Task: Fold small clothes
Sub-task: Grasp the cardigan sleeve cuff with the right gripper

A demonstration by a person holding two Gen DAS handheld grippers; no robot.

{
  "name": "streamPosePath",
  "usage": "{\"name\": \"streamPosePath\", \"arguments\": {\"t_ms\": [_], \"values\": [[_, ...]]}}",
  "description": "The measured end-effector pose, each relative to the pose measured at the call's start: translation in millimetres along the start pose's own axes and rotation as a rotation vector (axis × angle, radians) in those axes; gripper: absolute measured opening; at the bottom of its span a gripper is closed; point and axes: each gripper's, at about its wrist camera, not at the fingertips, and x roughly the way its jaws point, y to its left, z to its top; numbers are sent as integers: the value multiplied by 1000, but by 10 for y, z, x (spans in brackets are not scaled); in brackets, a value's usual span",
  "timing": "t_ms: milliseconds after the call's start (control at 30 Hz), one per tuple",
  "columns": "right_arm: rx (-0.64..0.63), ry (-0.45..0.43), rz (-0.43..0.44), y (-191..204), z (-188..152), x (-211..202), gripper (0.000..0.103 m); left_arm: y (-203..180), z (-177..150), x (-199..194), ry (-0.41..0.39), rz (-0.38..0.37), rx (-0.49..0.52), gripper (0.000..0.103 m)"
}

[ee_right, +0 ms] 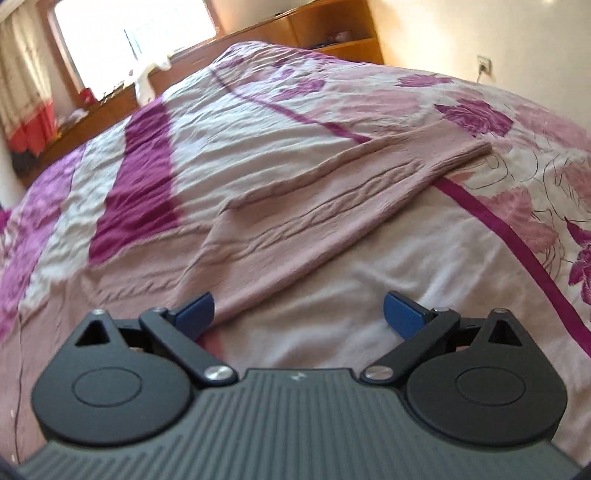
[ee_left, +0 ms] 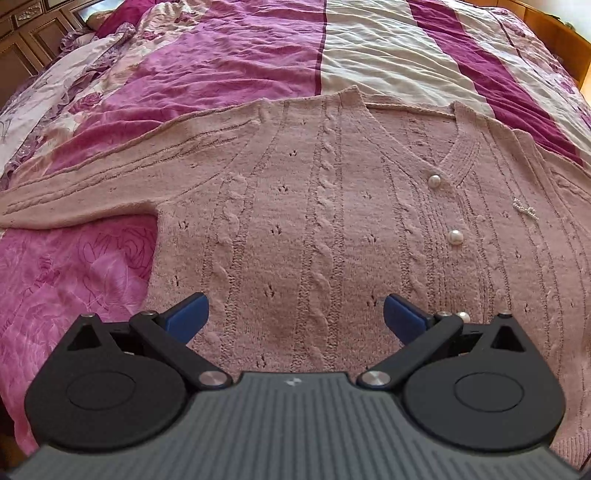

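A dusty-pink cable-knit cardigan (ee_left: 314,206) with pearl buttons (ee_left: 455,237) lies flat, front up, on the bed. Its left sleeve (ee_left: 92,184) stretches out to the left. My left gripper (ee_left: 295,314) hovers over the cardigan's lower body, open, with nothing between its blue pads (ee_left: 188,314). In the right wrist view the other sleeve (ee_right: 332,195) runs away toward the upper right, its cuff (ee_right: 480,149) lying on the bedspread. My right gripper (ee_right: 299,312) stands open above the sleeve's near end and the white sheet, holding nothing.
The bedspread (ee_left: 229,62) is striped pink, magenta and white with a rose print (ee_right: 476,114). Wooden cabinets (ee_left: 26,40) stand beyond the bed at the left. A wooden shelf unit (ee_right: 332,33) and a bright window (ee_right: 129,33) lie past the far edge.
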Motion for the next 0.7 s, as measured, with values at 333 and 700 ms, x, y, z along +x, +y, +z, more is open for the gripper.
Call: {"name": "streamPosePath", "arguments": {"t_ms": [333,700], "values": [[30,4,-7,-90,348,443,103,50,-28,58,13,-8,0,103],[28,-26,-173,54,584,732,56,241,-41,76,2,-12,-35,103]]}}
